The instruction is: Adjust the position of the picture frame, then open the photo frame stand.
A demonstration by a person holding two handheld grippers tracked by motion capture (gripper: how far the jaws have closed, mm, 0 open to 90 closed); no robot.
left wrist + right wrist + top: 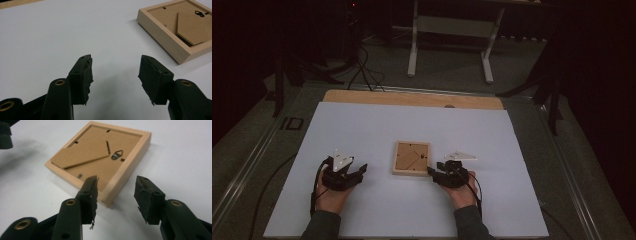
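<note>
Both my grippers are open, nothing held. Right gripper point(116, 195) straddles the picture frame point(100, 160) corner; clamping there might skid it across the white board point(362, 130).

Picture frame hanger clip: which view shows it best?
Right gripper view: the metal hanger on the picture frame back sits close and sharp. Left gripper view shows it dark near the edge; in the high view it is too small to tell.
</note>
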